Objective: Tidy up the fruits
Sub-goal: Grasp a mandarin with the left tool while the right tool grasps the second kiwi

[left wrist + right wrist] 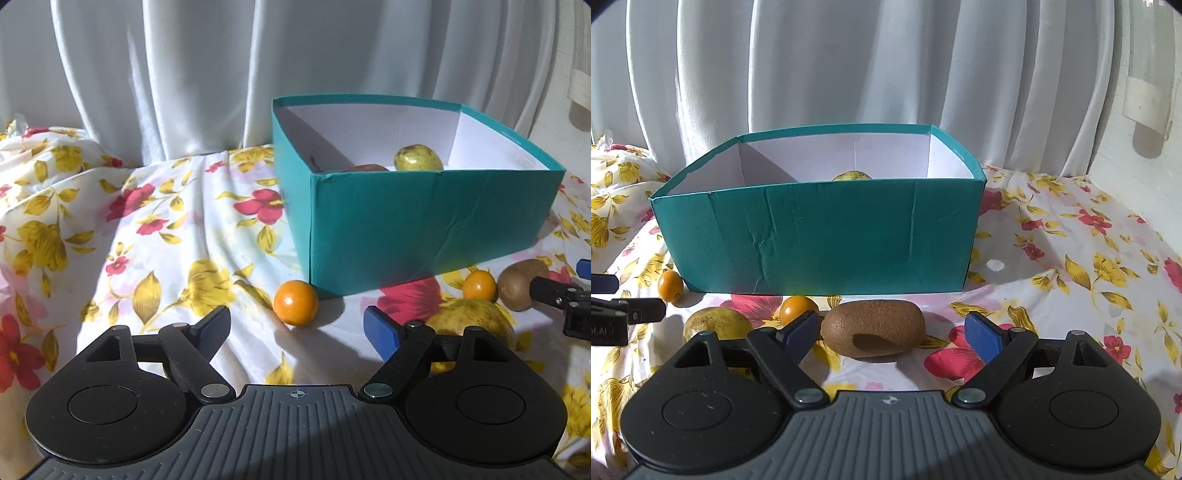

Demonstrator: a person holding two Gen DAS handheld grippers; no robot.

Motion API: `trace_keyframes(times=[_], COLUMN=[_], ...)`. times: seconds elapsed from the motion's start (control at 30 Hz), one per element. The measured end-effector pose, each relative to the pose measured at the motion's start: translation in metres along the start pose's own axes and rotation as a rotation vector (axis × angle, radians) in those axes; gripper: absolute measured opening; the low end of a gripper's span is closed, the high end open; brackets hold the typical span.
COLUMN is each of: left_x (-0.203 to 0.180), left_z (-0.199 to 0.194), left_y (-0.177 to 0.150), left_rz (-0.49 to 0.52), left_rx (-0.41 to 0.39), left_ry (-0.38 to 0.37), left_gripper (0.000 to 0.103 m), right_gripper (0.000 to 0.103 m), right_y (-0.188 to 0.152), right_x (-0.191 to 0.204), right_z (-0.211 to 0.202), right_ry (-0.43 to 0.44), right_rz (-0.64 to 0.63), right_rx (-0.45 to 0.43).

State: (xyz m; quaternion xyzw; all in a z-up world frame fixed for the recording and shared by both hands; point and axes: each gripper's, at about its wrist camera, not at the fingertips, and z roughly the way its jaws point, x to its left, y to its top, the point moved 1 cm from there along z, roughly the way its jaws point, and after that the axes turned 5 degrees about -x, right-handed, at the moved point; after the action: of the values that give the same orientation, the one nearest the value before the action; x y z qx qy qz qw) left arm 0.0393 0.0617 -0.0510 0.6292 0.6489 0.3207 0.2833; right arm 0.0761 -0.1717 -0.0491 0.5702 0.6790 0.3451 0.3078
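Gaping right hand-held gripper point(892, 334) flanking kiwi point(873, 328); left hand-held gripper point(297, 326) apart; no legible writing.

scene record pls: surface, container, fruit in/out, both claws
surface: floral cloth
container: open teal cardboard box
in box: yellow-green round fruit, a reddish fruit barely visible
outside: brown oval kiwi, two small orange round fruits, large yellow-green fruit
left claw: open, facing orange fruit
right claw: open, kiwi between fingers
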Motion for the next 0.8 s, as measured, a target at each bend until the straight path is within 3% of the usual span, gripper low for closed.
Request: trace_keyframes(times=[0.23, 0.57, 0.67, 0.8], left_x=[-0.003, -0.005, -0.004, -0.001], left_z=[0.024, 0.046, 0.046, 0.045], left_y=[0.001, -0.002, -0.001, 0.001], left_rz=[0.02, 0.017, 0.026, 0.014], left_rx=[0.009, 0.037, 0.03, 0.038], left_ry=[-0.013, -0.041, -0.037, -0.043], left_gripper=[0.079, 0.068, 0.06, 0.047], right_gripper=[0.084, 0.084, 0.078, 0.077], right_y=[0.0, -0.003, -0.004, -0.004], right_x=[0.004, 0.011, 0.011, 0.011], right_z=[0.019, 0.046, 0.049, 0.05], right_ry=[0.005, 0.04, 0.054, 0.058], right_rz=[-0.019, -0.048, -0.045, -0.049], right_rx=[0.038, 0.097, 0.106, 0.098])
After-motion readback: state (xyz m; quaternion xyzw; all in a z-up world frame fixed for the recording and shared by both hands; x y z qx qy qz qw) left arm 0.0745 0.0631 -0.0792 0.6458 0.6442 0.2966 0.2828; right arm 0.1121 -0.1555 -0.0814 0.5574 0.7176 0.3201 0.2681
